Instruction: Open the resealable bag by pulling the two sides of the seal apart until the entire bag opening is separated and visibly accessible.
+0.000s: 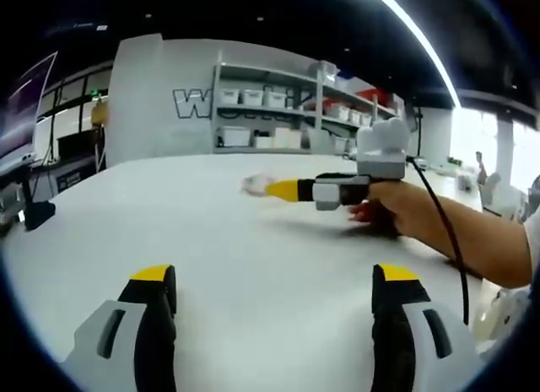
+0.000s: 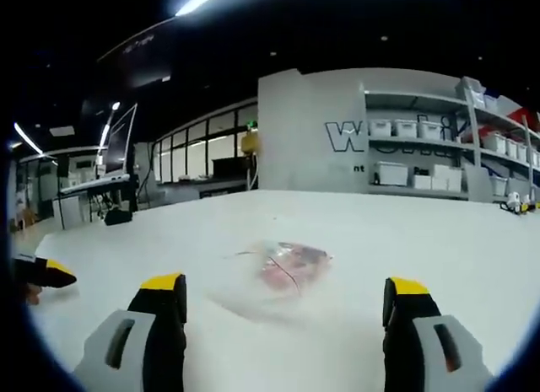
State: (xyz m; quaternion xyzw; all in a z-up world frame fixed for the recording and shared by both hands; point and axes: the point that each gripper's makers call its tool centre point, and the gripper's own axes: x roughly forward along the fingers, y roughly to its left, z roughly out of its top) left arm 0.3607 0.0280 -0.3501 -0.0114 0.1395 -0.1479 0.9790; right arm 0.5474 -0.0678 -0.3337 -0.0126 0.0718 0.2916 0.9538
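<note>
A broad white table (image 1: 211,240) is seen in both gripper views, bare across most of its surface. Behind it, a grey wall (image 2: 308,131) bearing dark lettering is shown, with metal shelving (image 1: 270,114) stocked with white storage bins (image 2: 392,173) alongside. To the far left of the left gripper view, a dark monitor (image 1: 25,105) is visible at the edge of the room.

In the left gripper view, the left gripper (image 1: 274,282) is presented with its two yellow-tipped jaws spread wide apart above the table; nothing is held between them. Entering from the right of that view, the right gripper (image 1: 283,190) is carried in a person's hand (image 1: 396,208), a black cable trailing along the forearm. Its yellow tip is directed at the resealable bag (image 1: 255,185), which appears there as a small pale, blurred shape on the table; whether the tip touches the bag cannot be told.

In the right gripper view, the right gripper (image 2: 283,295) is likewise shown with jaws widely parted and gripping nothing. The resealable bag (image 2: 283,264) lies flat on the table just ahead of and between the jaw tips, transparent, with reddish contents blurred. Whether its seal is parted cannot be told. At the far left edge, a yellow jaw tip of the left gripper (image 2: 42,274) is glimpsed.
</note>
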